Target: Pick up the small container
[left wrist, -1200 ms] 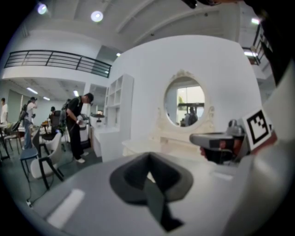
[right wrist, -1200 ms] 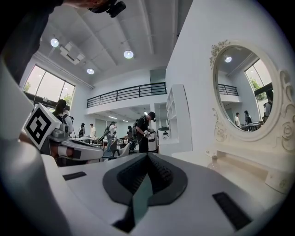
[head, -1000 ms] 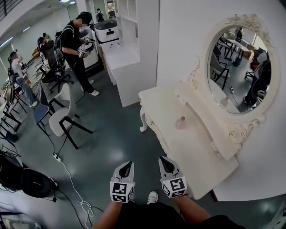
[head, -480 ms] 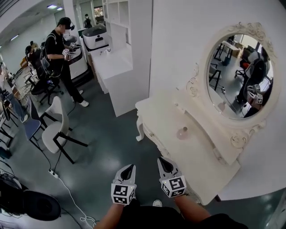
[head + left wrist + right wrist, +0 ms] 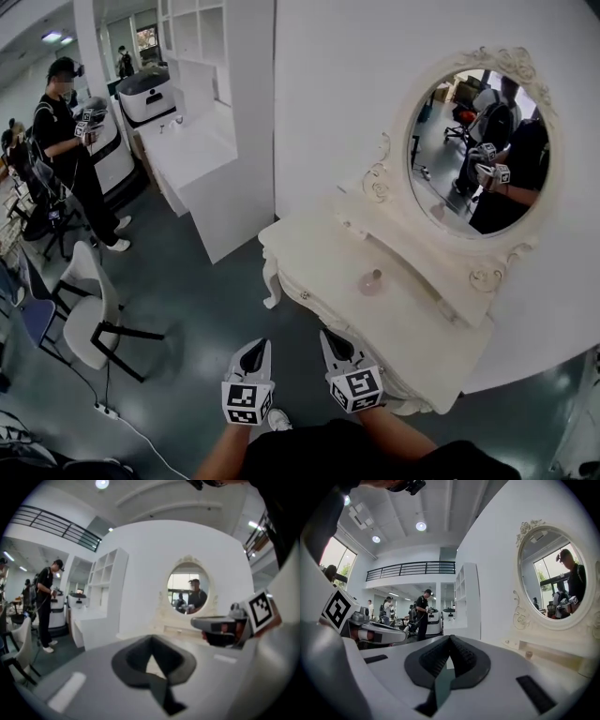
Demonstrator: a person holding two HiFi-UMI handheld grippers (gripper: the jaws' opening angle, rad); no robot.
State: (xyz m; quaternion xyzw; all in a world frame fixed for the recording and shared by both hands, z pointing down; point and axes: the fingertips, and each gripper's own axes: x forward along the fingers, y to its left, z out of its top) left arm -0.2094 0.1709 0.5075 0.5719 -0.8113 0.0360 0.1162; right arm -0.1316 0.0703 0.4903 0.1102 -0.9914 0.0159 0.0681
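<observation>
Container (image 5: 372,281) sits untouched on the table (image 5: 417,326); left gripper (image 5: 254,354) and right gripper (image 5: 337,347) hang short of it, jaws pressed together, empty; whole pickup left to do

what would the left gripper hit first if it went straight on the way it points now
Probably the near end of the white dressing table, straight ahead of the shut left gripper; nothing shows between them, though depth is unclear.
</observation>
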